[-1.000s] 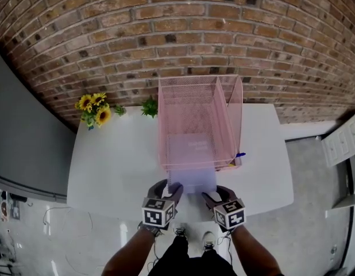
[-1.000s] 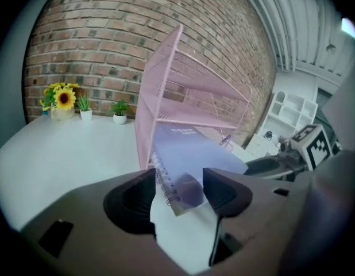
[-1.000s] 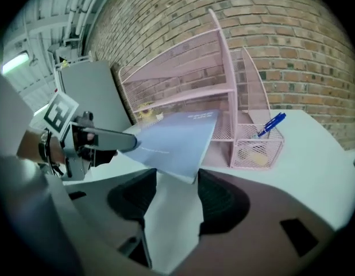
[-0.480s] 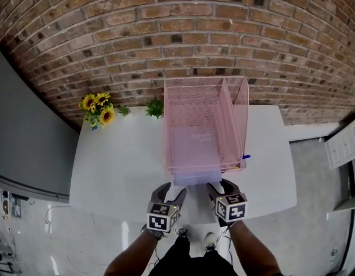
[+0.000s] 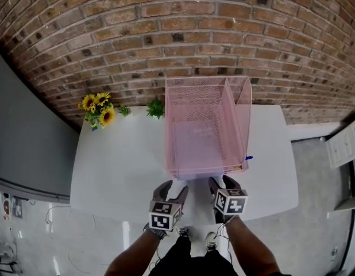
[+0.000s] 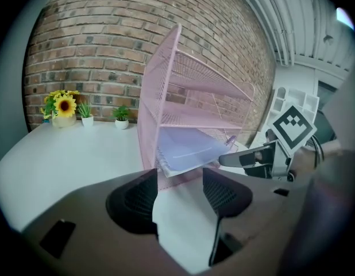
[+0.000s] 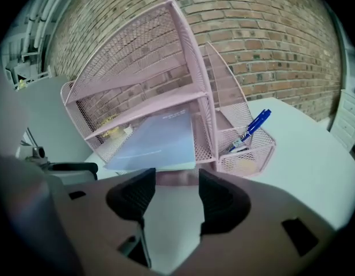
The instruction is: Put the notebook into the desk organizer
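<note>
The pale lilac notebook [image 5: 195, 145] lies on the bottom shelf of the pink mesh desk organizer [image 5: 235, 105], its near edge sticking out slightly at the front [image 6: 186, 149] [image 7: 157, 140]. Both grippers hover just in front of the organizer, over the table's near edge. My left gripper [image 5: 175, 190] [image 6: 180, 191] is open with nothing between its fingers. The jaws of my right gripper [image 5: 221, 183] [image 7: 172, 194] are opening, and nothing is between them. Neither gripper touches the notebook. The organizer [image 6: 166, 91] [image 7: 146, 76] has several shelves.
A blue pen [image 7: 253, 127] stands in the organizer's small side cup [image 5: 244, 160]. Sunflowers [image 5: 97, 108] and a small green plant [image 5: 155, 107] sit at the table's back left, against the brick wall. The white table [image 5: 117, 160] ends just below the grippers. A white cabinet [image 5: 344, 145] stands at right.
The notebook has slid from the grippers' hold fully onto the organizer's bottom shelf. Both grippers have let go of it and now stand just short of the organizer's front.
</note>
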### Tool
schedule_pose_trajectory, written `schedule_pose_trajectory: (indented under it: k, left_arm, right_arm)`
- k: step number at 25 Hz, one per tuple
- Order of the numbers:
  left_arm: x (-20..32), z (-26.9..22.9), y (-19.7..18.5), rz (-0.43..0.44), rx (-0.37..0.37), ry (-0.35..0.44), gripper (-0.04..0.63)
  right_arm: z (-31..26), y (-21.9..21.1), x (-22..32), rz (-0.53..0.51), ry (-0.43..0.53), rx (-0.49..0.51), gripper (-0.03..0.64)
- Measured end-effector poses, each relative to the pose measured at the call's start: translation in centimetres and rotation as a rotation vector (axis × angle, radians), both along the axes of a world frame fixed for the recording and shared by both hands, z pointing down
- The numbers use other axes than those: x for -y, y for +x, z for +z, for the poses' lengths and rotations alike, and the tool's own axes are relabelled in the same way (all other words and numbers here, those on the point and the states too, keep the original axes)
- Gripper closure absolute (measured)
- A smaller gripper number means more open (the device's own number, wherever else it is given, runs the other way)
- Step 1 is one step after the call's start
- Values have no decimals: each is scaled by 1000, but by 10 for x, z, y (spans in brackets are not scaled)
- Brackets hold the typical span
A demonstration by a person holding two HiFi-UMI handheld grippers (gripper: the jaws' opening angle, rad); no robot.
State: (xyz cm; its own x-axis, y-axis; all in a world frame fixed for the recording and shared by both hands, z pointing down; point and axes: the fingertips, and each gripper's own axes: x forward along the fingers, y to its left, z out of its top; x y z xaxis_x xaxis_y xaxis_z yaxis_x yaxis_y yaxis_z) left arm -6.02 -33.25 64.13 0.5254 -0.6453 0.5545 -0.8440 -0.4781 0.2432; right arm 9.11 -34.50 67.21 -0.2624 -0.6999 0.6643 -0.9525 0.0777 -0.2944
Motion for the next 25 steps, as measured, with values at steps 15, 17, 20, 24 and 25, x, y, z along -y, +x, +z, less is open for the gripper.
schedule_pose_trajectory:
  k: [15, 17, 20, 24, 25]
  left_arm:
    - [-7, -7, 2, -9, -11, 1, 348]
    - [-11, -10, 4, -10, -15, 2, 348]
    - [-19, -18, 7, -19, -21, 11, 351]
    - [-30, -36, 14, -39, -36, 48, 358]
    - [-34, -40, 16, -45, -38, 57, 364]
  right_arm:
    - [7, 2, 3, 16, -31, 35, 353]
    - [4, 3, 2, 4, -30, 35, 351]
    - [-4, 1, -5, -31, -11, 53, 353]
    - [-25, -5, -17, -115, 87, 104, 364]
    - [-32, -6, -20, -141, 116, 114, 369]
